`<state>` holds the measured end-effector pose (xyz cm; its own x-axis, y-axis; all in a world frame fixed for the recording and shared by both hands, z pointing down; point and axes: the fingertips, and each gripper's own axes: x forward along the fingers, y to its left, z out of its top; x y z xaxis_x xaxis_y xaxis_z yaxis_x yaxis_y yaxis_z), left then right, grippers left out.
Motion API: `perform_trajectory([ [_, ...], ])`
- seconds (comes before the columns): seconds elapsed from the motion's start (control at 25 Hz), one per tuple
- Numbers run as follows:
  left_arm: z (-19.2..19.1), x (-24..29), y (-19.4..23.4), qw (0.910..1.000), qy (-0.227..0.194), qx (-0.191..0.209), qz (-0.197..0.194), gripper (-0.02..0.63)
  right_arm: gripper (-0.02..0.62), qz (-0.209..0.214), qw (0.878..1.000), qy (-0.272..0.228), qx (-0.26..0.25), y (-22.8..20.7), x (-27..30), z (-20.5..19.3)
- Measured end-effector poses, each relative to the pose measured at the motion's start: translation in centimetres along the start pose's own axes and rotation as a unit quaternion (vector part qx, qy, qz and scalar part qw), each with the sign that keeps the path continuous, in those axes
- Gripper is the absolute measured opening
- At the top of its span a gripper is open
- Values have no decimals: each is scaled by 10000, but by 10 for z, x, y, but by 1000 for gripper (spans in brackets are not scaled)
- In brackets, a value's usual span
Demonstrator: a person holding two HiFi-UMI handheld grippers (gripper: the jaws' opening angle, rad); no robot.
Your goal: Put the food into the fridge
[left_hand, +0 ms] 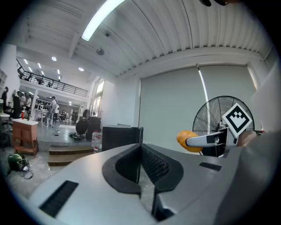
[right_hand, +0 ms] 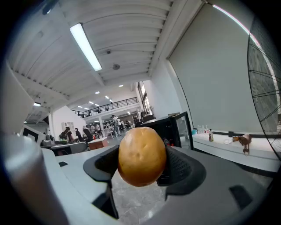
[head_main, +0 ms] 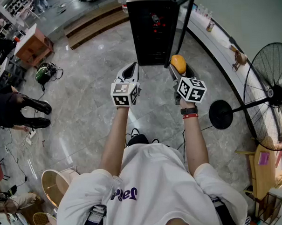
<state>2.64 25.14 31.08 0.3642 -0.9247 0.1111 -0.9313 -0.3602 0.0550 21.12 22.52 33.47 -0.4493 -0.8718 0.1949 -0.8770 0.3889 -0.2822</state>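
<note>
Holding the food item (right_hand: 141, 156) ahead of the open fridge (head_main: 152, 34)

We hold both grippers out in front of us, close to level, side by side over the grey stone floor (head_main: 84, 89).

Right gripper (head_main: 179, 70): jaws stand wide and pinch the food item, a round orange-yellow piece, between the dark ribbed pads (right_hand: 178, 167). It sits upright in the grip and bulges above and below the pads. In the head view it shows as an orange knob at the gripper's tip, in the air just short of the fridge and not inside it.

Left gripper (head_main: 131, 68): jaws pressed together at the tips, nothing between them. It sits beside the right gripper, apart from it, and touches neither the food item nor the fridge.

Fridge: a black cabinet standing on the floor straight ahead, its glass door (head_main: 186, 24) swung open toward the right. The interior is dark; we cannot make out the contents beyond a few red spots.

A standing fan (head_main: 271, 104) is off to our right, well apart from the grippers.
</note>
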Motion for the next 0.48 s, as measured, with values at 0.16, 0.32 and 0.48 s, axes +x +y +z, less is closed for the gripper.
perform_trajectory([
  [0.16, -4, -12, -8, 10000, 19, 15, -7, 20, 341, 42, 9999, -75, 112, 1, -12, -3],
  [0.32, -9, -21, -7, 10000, 51, -30, 37, 20, 341, 83, 9999, -52, 82, 8, -15, -8],
  [0.48, -13, -20, 1, 9999, 44, -89, 44, 20, 341, 131, 9999, -49, 68, 11, -9, -8],
])
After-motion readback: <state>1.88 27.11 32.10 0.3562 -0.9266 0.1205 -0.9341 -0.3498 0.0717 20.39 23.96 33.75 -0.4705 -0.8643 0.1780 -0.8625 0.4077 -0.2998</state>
